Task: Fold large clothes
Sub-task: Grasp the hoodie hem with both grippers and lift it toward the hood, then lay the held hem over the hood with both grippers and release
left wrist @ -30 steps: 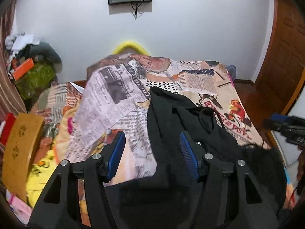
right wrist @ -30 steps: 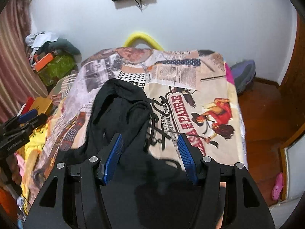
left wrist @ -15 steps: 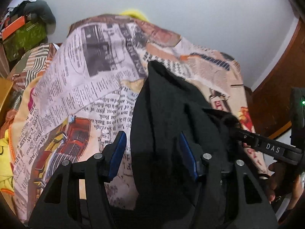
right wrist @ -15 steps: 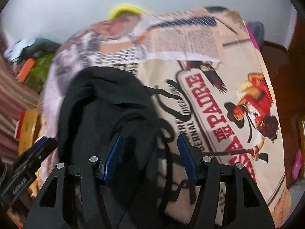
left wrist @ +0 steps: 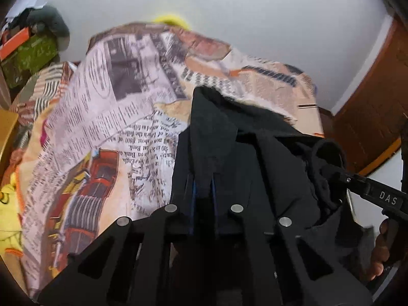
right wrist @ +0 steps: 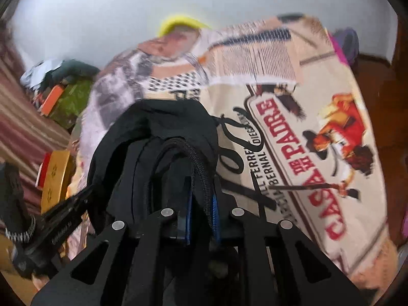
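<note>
While the black garment [left wrist: 229, 148] lies bunched on the printed bedsheet [left wrist: 107, 117], both grippers are closing on it. Left gripper [left wrist: 203, 181] pinches a fold of black fabric between its blue pads. Right gripper [right wrist: 201, 188] clamps fabric plus the braided drawcord [right wrist: 196, 160]. Frames blurred.

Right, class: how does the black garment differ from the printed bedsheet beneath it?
The black garment is plain and dark; the bedsheet is pale, covered in newsprint and pictures. The garment lies bunched in folds; the bedsheet is spread out. Both are fabric.
</note>
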